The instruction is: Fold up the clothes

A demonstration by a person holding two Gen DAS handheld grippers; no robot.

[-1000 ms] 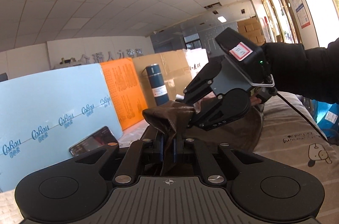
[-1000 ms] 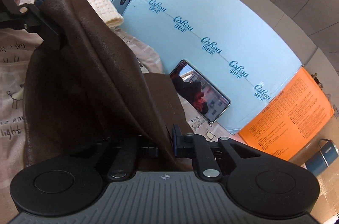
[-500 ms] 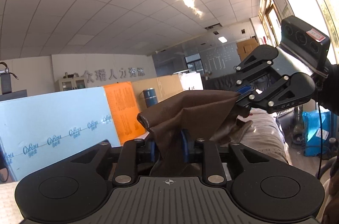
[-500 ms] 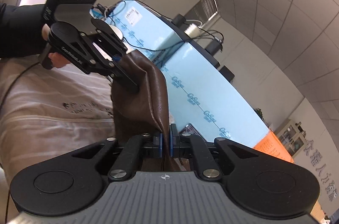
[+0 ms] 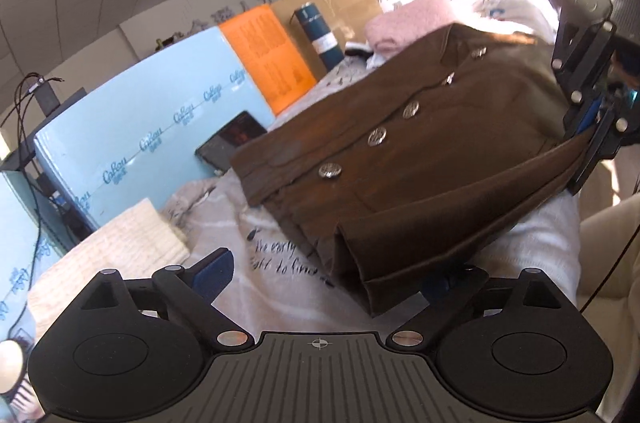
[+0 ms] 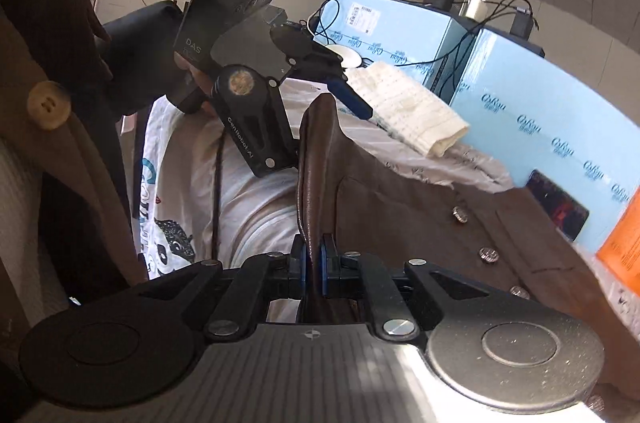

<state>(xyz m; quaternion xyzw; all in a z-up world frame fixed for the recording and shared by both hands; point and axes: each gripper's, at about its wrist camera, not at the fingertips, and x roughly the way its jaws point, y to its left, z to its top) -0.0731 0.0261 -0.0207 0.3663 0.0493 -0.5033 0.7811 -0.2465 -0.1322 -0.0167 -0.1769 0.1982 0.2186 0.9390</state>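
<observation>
smooth brown jacket (image 5: 432, 159), round metal buttons (image 5: 377, 136), on printed bedding (image 5: 248, 223).

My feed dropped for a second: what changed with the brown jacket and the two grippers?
The left gripper let go; its jaws have just been opening. The brown jacket, held up before, now lies spread on the bed. The right gripper stays clamped on its edge.

The brown jacket (image 5: 420, 159) covers one finger of the left gripper (image 5: 332, 275), so only its tip (image 5: 448, 277) peeks out. In the right wrist view the picture's edge cuts off the jacket and the phone (image 6: 558, 203) behind it. The black writing on the bed sheet (image 5: 256, 287) is partly hidden under the jacket.
</observation>
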